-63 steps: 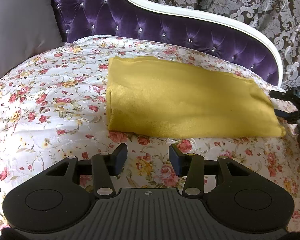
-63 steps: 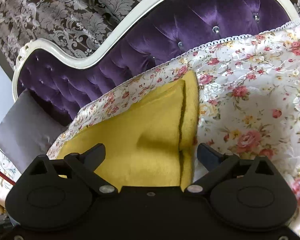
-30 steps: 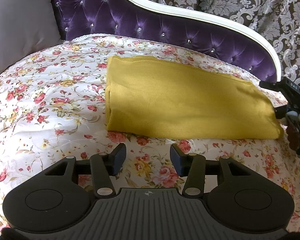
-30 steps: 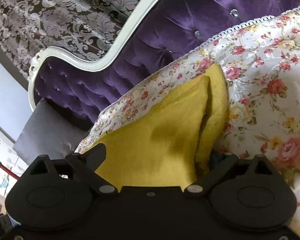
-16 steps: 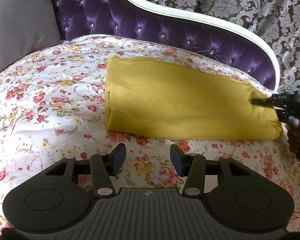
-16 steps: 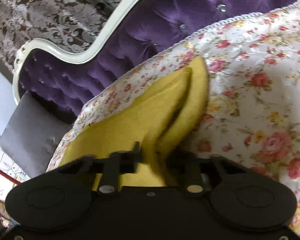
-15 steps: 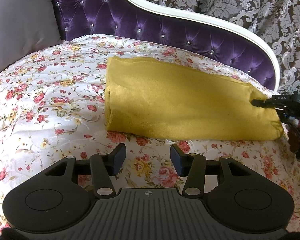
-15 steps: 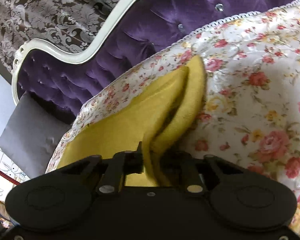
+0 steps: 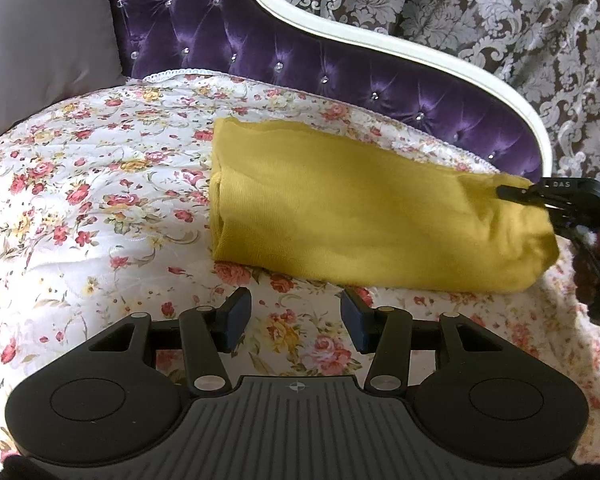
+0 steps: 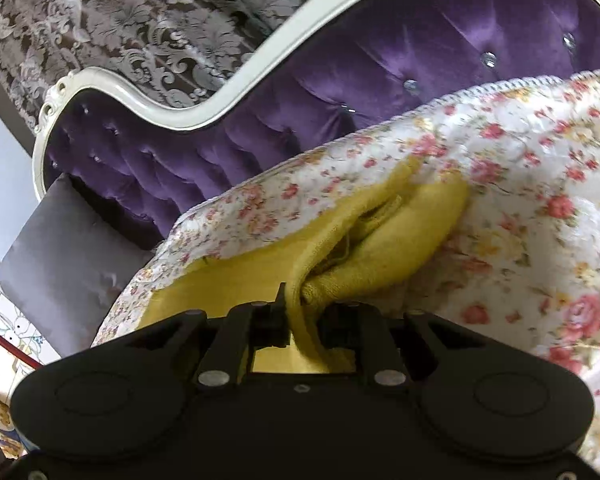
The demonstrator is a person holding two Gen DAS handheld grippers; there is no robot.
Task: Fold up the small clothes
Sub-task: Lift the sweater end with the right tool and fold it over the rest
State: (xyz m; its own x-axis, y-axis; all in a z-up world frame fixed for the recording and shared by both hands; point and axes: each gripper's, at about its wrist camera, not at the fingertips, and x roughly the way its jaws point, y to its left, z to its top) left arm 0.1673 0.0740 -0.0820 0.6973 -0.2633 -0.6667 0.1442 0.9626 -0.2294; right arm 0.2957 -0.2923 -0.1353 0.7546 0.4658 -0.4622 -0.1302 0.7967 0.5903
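Pinching the yellow garment [image 10: 380, 248] w/ my right gripper [image 10: 304, 312]: its jaws have just been closing and now press on a bunched fold at the cloth's near end, fabric squeezed up between the pads. In the left wrist view that same gripper [image 9: 516, 193] bites the garment [image 9: 360, 216] at its 3 o'clock end, which lifts a bit off the cover. Rest of the garment lies folded into a long band on the floral bedspread [image 9: 80, 200], folded edge at 9 o'clock.

My left gripper [image 9: 296, 320] sits at 6 o'clock of the cloth, near it but apart, jaws spread partway, only bedspread between them.

Beyond, at 12 o'clock, the purple tufted headboard [image 9: 260, 52] w/ white trim; grey pillow [image 9: 40, 36] at 10 o'clock; patterned curtain [image 9: 480, 12] behind.
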